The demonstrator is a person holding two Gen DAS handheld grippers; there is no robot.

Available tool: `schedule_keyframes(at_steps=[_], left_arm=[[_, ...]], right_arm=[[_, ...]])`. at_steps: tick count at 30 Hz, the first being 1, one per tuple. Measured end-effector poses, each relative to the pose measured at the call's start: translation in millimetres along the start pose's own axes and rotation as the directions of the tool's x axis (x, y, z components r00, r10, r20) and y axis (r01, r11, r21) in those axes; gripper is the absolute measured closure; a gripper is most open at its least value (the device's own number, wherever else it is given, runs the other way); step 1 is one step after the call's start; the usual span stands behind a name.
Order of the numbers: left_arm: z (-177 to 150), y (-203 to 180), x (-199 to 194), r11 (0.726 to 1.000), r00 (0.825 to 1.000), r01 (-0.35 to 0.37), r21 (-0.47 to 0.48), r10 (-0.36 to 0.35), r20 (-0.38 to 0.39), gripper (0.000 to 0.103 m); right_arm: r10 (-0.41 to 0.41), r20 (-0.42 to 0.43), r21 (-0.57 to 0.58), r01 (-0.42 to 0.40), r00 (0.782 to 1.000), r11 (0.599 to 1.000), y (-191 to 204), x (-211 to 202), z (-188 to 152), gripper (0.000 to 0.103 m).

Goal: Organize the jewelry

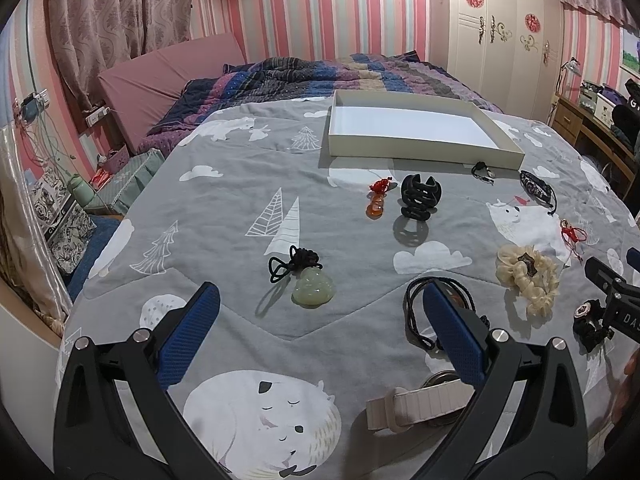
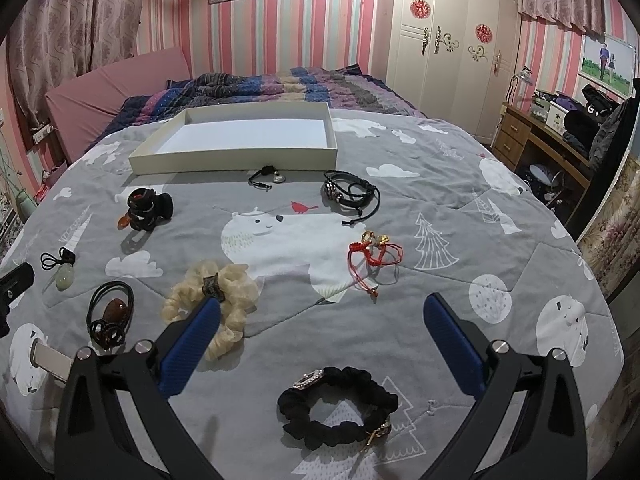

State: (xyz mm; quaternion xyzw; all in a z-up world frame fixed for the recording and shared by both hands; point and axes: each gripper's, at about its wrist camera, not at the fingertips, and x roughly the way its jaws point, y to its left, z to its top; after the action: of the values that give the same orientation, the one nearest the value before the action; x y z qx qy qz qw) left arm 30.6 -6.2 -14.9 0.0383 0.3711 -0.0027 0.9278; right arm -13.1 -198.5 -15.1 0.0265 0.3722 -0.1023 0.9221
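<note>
Nothing is boxed yet; by my judgement the first pick is in hand. The right claw point(image 2: 322, 344) is spread above the black scrunchie point(image 2: 338, 404) on the bed quilt point(image 2: 460, 200); the left claw point(image 1: 320, 330) is spread near the pale jade pendant point(image 1: 314, 290). Next: descend, pinch, carry to the empty white box point(image 2: 236, 136) beyond.

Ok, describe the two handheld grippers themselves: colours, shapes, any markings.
Both look alike. The left gripper and right gripper each have two black, curved arms with triangular cut-outs and silver round bolt heads at the joints. The fingers are flat blue pads with a fine dotted texture. White letters "DAS" show on the right gripper's black body in the left wrist view. No cables or sleeves show.
</note>
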Motion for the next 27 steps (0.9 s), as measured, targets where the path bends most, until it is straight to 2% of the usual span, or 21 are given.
schedule_keyframes(at_steps=[15,21,24,27], left_arm=[[0.1,1.9,8.0,1.000,0.999,0.010,-0.006,-0.011,-0.030,0.003],[0.5,9.3,15.9,0.999,0.998,0.038,-0.023,-0.039,-0.047,0.003],[1.2,11.9,18.8,0.998,0.997,0.051,-0.025,-0.052,-0.055,0.003],[4.2,14.7,20.7,0.997,0.996,0.073,-0.026,-0.075,-0.054,0.003]], right_arm=[[0.000,-0.004,-0.003,0.000,1.000,1.000,0.5,0.5,0.4,0.002],[-0.027,0.004,-0.065,0.028,1.000,0.998,11.4,1.7,0.7,0.002],[-0.021,0.010,-0.093,0.021,1.000,0.995,16.2,1.8,1.6,0.002],[0.003,-0.022,-0.117,-0.005,1.000,0.993,18.2,5.8,5.0,0.002]])
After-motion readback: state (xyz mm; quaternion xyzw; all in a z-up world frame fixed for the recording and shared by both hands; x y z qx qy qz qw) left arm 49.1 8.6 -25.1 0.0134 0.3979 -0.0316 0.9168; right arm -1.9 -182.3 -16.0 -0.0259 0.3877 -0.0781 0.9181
